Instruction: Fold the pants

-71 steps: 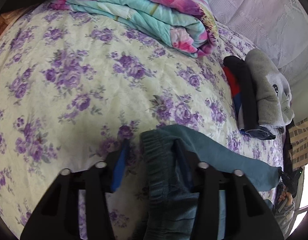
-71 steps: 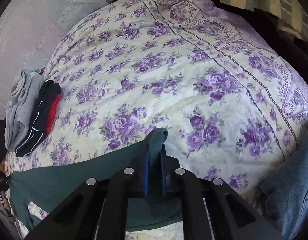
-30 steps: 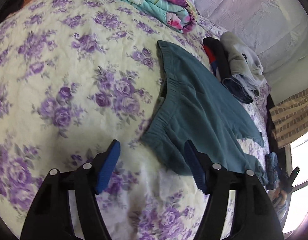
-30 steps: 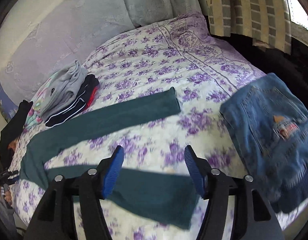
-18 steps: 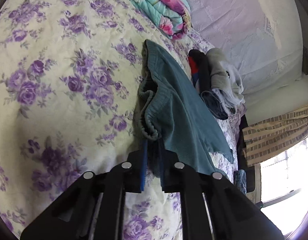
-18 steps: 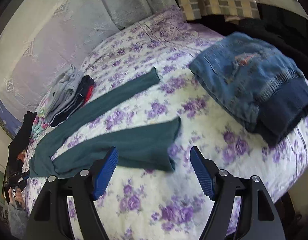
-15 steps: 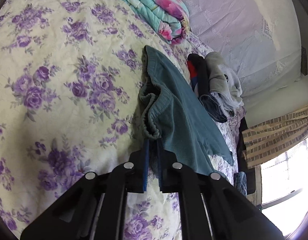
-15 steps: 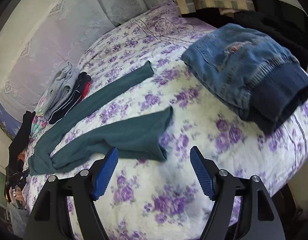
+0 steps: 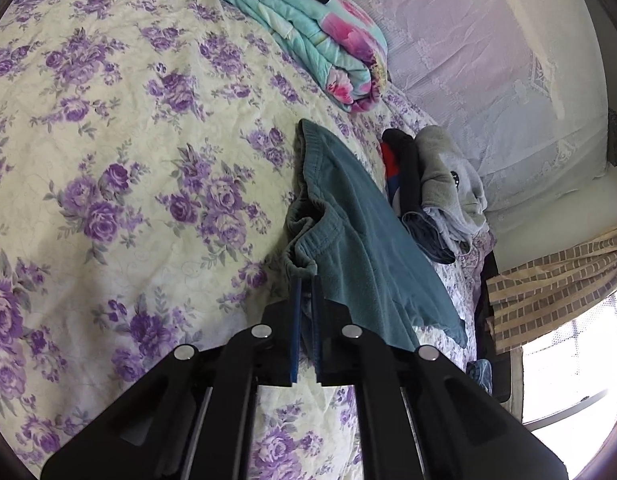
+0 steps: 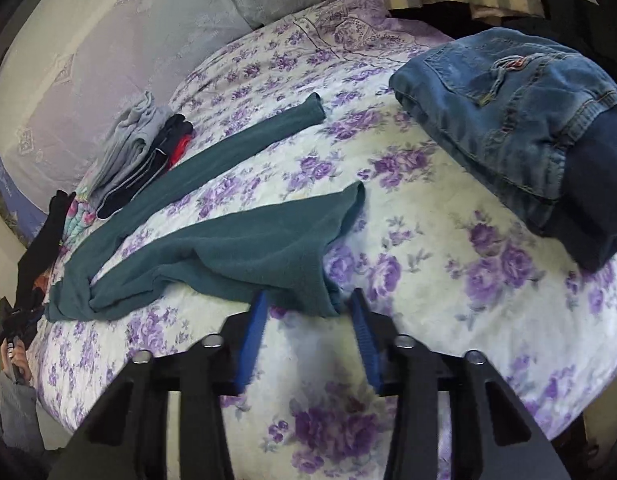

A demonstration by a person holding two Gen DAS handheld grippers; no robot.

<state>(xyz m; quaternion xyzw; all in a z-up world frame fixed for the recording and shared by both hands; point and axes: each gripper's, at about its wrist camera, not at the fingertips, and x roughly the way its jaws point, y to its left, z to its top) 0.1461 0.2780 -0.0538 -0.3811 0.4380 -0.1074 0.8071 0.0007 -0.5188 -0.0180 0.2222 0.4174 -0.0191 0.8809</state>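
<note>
Teal fleece pants [image 10: 244, 236] lie spread on a bed covered by a cream quilt with purple roses [image 9: 108, 152], the two legs stretched apart across it. The left gripper [image 9: 304, 280] is clamped on the elastic waistband, its blue pads pressed together with a bunched fold of teal cloth pinched between them. The right gripper [image 10: 306, 304] sits at the cuff of the nearer leg; its jaws have just been closing, and the cuff's edge lies between the blue pads, which do not yet press it. Folded blue jeans [image 10: 520, 120] rest near that cuff. A small pile of grey, black and red clothes [image 9: 428, 184] lies just beside the pants. A folded floral blanket [image 9: 320, 56] lies farther up the bed.
</note>
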